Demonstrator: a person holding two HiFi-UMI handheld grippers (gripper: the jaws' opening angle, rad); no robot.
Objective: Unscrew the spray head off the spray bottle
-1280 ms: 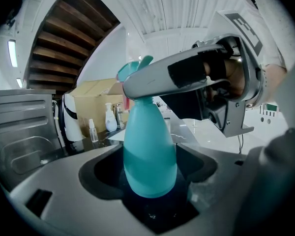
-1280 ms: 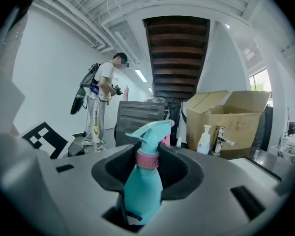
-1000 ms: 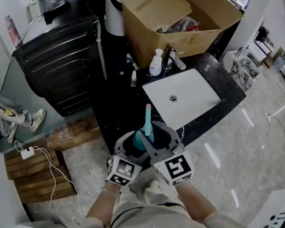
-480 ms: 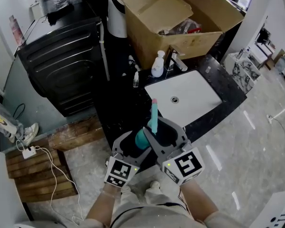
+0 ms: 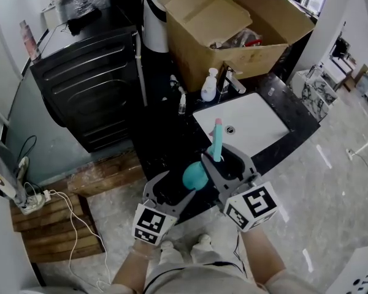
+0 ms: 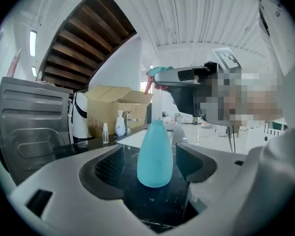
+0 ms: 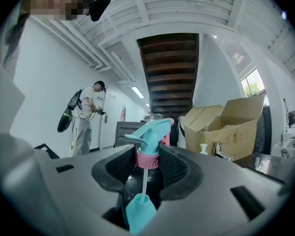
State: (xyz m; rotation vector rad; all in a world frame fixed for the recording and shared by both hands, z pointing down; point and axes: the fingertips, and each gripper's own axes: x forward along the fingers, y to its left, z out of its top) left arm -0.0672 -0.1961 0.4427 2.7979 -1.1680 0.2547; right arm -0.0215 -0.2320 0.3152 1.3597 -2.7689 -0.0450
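Black stone flecked with white forms the tabletop (image 5: 153, 143), and the work sits at its near edge. Nearest, the left gripper (image 5: 178, 187) has its fingers wide, one on each side of the bottle (image 6: 155, 154), which stands on the stone between them. A strip of tabletop shows beside it, so I judge that no pad presses on it. Just above, the right gripper (image 7: 148, 152) has its fingers closed narrow on the pink collar (image 7: 147, 159) of the spray head (image 7: 150, 131). The head is off the neck and raised, and only its thin tube (image 7: 144, 181) dips into the bottle's mouth.

The step in hand looks like drawing the head clear. It calls for a straight lift along the bottle's axis until the tube's end is out, with no sideways drift. A dragging tube could tip the free-standing bottle. Closing the left fingers on its belly first would be safer.

The bottle is smooth teal plastic, pear-shaped with a narrow neck. The tube is pale and slim, and the finger pads are dark, curved and meshed.

Farther along lies a white rectangular sink (image 5: 257, 118). Behind it are a metal faucet (image 5: 233, 81), a white soap bottle (image 5: 208, 87) and a small clear bottle (image 5: 182, 105). An open cardboard box (image 5: 233, 48) sits at the far edge.
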